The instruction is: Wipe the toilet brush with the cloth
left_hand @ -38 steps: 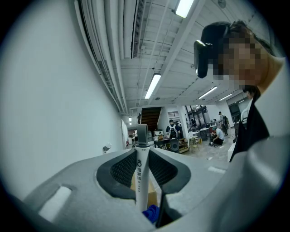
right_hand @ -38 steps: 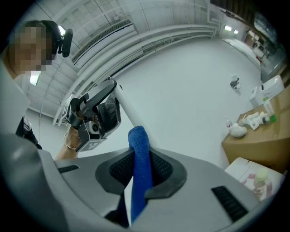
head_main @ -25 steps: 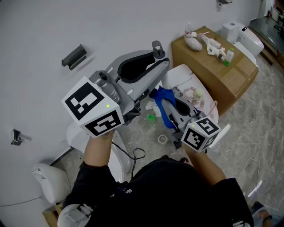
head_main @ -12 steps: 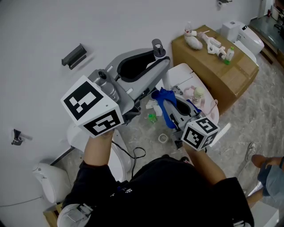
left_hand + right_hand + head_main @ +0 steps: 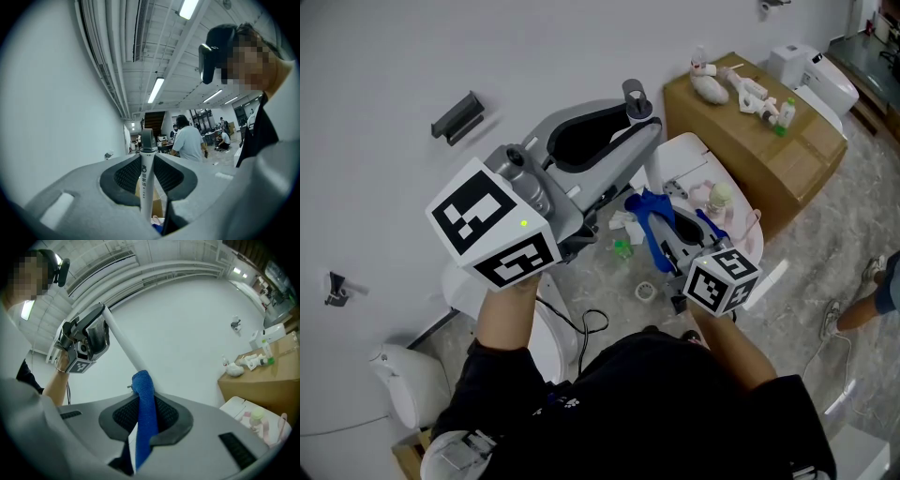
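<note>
White wall [image 5: 384,56], left gripper [image 5: 637,120] jaws gripping toilet brush [image 5: 146,187], right gripper [image 5: 146,411] jaws pinching cloth [image 5: 142,383]

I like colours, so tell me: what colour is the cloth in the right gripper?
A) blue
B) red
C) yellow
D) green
A: the cloth clamped in the right gripper is bright blue.
</note>
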`<state>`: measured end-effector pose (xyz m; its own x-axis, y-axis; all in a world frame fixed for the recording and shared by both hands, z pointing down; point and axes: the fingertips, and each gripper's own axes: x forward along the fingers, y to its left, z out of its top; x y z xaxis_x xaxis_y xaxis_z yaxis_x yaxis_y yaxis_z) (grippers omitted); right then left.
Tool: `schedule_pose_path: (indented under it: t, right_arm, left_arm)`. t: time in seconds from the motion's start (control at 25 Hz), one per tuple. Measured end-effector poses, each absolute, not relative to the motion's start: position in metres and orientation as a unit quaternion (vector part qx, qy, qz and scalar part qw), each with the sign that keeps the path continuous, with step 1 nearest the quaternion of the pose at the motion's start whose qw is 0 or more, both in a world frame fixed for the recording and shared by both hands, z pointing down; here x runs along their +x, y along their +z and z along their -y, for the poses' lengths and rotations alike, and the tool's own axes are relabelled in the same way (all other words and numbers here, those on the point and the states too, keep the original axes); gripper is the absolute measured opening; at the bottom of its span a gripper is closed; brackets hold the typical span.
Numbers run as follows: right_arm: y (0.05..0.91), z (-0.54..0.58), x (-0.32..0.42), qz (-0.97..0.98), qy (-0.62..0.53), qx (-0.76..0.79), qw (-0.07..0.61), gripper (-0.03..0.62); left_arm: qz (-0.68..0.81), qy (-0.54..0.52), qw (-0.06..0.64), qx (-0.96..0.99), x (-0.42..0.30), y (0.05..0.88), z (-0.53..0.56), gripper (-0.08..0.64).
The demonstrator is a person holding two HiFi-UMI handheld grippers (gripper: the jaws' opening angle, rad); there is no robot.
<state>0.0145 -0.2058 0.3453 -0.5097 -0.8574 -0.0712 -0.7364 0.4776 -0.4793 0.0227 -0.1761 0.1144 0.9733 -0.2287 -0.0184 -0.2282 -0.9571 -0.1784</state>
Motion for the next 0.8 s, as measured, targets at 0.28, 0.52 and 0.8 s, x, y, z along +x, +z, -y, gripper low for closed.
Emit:
schedule_pose_path:
  t: [0.28, 0.52, 0.8]
  right_arm:
    - [0.35, 0.206, 0.018, -0.842, -0.203, -0.478, 0.147, 0.064]
    - [0.358, 0.208, 0.02, -0.837, -0.206, -0.486, 0.142, 0.064]
    - [0.37, 0.209, 0.023, -0.833, -0.216, -0.492, 0.133, 0.064]
  left_arm:
    - [-0.111, -0.001, 0.092, -0.99, 0.023, 0.111, 0.173, 0.091]
    - [-0.108, 0.001, 0.093, -0.99, 0.024, 0.11, 0.171, 0.091]
    - [-0.106, 0.007, 0.092, -0.99, 0.024, 0.106, 0.17, 0.091]
